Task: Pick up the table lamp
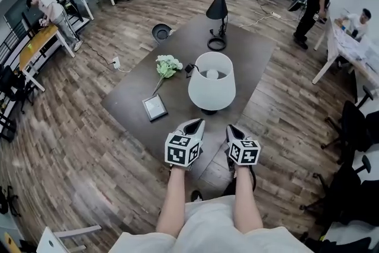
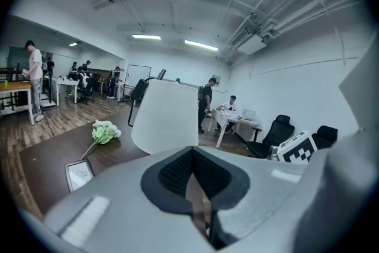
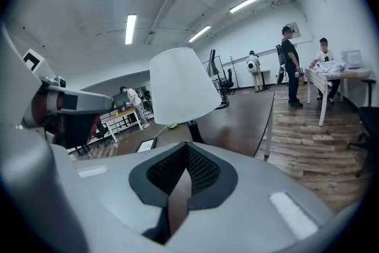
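Note:
The table lamp point(image 1: 211, 88) has a white conical shade and a dark base, and it stands upright near the front of the dark brown table point(image 1: 249, 50). Both grippers hover side by side at the table's near edge, just short of the lamp and not touching it. My left gripper point(image 1: 195, 125) is shut with nothing in it, and so is my right gripper point(image 1: 233, 129). The left gripper view has the shade point(image 2: 166, 118) straight ahead above the closed jaws point(image 2: 190, 156). Seen from the right gripper point(image 3: 186, 150), the shade point(image 3: 180, 86) stands slightly left of centre.
On the table are a black desk lamp point(image 1: 218, 9) at the far end, a bunch of pale flowers point(image 1: 167, 66) and a small framed picture point(image 1: 154, 107) left of the lamp. Office chairs point(image 1: 355, 127) stand to the right. Several people work at desks around the room.

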The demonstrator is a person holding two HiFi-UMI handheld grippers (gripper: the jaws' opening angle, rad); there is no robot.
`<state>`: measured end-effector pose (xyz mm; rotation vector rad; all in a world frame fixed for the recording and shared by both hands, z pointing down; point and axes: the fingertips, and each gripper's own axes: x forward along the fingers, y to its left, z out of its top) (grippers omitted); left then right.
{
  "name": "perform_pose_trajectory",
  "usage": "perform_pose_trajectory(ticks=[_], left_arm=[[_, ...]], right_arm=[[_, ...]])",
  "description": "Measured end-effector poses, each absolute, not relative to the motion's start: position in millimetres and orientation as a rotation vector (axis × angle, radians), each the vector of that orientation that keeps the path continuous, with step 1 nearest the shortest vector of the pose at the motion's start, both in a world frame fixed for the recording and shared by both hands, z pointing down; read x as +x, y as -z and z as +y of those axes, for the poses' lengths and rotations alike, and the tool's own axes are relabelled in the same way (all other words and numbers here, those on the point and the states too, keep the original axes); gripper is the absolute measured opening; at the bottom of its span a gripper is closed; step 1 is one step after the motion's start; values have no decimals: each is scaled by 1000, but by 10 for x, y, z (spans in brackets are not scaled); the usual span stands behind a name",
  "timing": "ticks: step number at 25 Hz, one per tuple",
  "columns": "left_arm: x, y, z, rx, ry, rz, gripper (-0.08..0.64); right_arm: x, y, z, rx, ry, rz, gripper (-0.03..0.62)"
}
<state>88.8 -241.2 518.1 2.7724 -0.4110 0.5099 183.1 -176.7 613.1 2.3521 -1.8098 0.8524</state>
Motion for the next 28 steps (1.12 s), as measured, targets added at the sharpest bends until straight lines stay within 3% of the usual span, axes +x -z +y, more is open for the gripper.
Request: perform_pose_trajectory(ticks=[14, 28], left_arm=[[1563, -4845, -2815, 2778, -412, -586, 0], [1568, -4861, -3174, 2734, -384, -789, 0]], right_arm=[[2467, -6508, -2336, 2058, -759, -1928, 55], [2290, -7104, -3054, 1796, -639, -2058, 244]])
